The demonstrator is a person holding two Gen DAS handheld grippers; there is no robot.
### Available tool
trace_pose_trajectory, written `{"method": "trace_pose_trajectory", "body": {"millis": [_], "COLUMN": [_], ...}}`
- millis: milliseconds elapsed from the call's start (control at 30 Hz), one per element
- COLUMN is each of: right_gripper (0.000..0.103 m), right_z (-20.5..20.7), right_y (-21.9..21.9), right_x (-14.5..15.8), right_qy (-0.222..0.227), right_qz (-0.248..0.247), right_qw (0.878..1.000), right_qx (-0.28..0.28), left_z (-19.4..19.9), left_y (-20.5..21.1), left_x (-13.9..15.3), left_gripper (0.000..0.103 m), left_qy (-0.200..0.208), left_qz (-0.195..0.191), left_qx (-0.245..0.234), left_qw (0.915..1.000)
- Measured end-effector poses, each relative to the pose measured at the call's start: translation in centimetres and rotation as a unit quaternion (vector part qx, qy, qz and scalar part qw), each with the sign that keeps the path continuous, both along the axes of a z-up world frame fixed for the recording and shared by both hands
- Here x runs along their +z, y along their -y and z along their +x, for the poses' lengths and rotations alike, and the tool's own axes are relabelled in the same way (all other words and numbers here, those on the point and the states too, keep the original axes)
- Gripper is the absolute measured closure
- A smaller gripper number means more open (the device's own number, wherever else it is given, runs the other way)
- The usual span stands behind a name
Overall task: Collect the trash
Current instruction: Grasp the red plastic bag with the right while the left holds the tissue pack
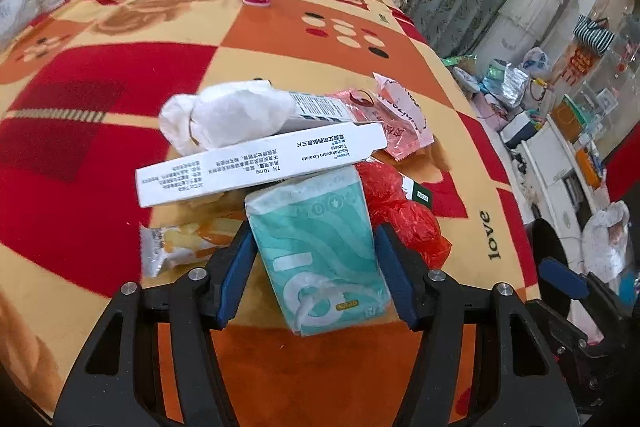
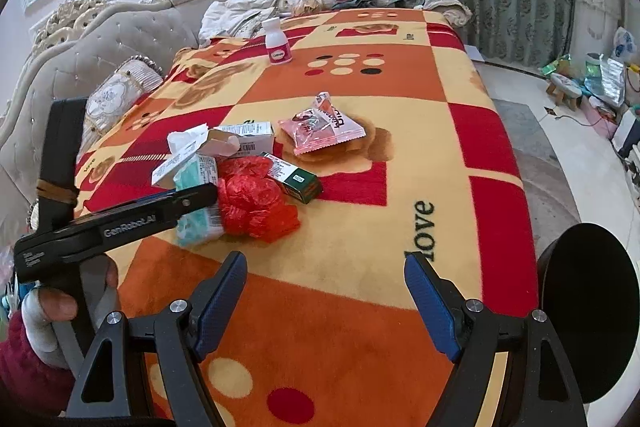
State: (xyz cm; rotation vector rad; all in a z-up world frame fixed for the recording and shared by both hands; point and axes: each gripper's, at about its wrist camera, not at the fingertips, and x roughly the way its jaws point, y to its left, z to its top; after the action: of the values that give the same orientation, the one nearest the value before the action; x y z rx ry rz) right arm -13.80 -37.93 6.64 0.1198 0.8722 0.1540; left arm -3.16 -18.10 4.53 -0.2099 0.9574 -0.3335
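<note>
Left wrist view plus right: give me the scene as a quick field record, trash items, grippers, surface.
surface: patterned blanket in red, orange and cream
left gripper: pads on both sides of the teal tissue pack, closed on it
right gripper: open, nothing between the fingers
pile: white medicine box lying across the tissue pack's far end; crumpled white tissue; red plastic bag; green box; pink snack wrapper
apart from pile: small white bottle, upright
bin: black round container, at the blanket's edge

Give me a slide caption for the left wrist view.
Left gripper closes around a teal tissue pack in a trash pile on a patterned blanket.
</note>
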Motion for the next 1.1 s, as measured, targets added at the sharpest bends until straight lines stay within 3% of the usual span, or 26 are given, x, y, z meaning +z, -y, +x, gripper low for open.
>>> {"method": "trace_pose_trajectory", "body": {"millis": [133, 267, 533, 567, 633, 667, 767, 1100], "right_gripper": [0.024, 0.024, 0.024, 0.026, 0.048, 0.056, 0.06, 0.061], "right_z": [0.7, 2.0, 6.6, 7.1, 7.9, 8.2, 7.2, 1.5], "right_y": [-0.5, -2.0, -6.2, -6.6, -7.5, -7.8, -7.2, -0.7], "right_x": [-0.1, -0.2, -1.9, -2.3, -3.4, -4.0, -3.8, -0.7], "right_qy": [0.0, 0.002, -0.011, -0.015, -0.027, -0.039, -0.032, -0.007], "right_qz": [0.004, 0.009, 0.022, 0.024, 0.022, 0.022, 0.034, 0.062], "right_qw": [1.0, 0.999, 0.996, 0.995, 0.994, 0.993, 0.993, 0.997], "right_qx": [0.01, 0.035, 0.091, 0.096, 0.105, 0.109, 0.104, 0.041], "left_z": [-0.8, -2.8, -4.9, -5.0, -5.2, -5.4, -5.8, -6.6], "left_y": [-0.5, -2.5, -6.5, -6.8, -6.9, -6.8, -5.7, 1.5], "left_x": [0.7, 2.3, 2.0, 1.9, 1.8, 1.8, 2.1, 3.7], "left_gripper": [0.06, 0.06, 0.06, 0.06, 0.06, 0.06, 0.06, 0.06], "left_qy": [-0.007, 0.001, -0.021, -0.023, -0.024, -0.024, -0.019, 0.009], "left_qz": [0.006, 0.022, 0.036, 0.033, 0.031, 0.03, 0.027, 0.028], "left_qx": [-0.02, -0.041, -0.022, -0.019, -0.017, -0.018, -0.029, -0.08], "left_qw": [0.9998, 0.9989, 0.9989, 0.999, 0.9991, 0.9991, 0.999, 0.9964]}}
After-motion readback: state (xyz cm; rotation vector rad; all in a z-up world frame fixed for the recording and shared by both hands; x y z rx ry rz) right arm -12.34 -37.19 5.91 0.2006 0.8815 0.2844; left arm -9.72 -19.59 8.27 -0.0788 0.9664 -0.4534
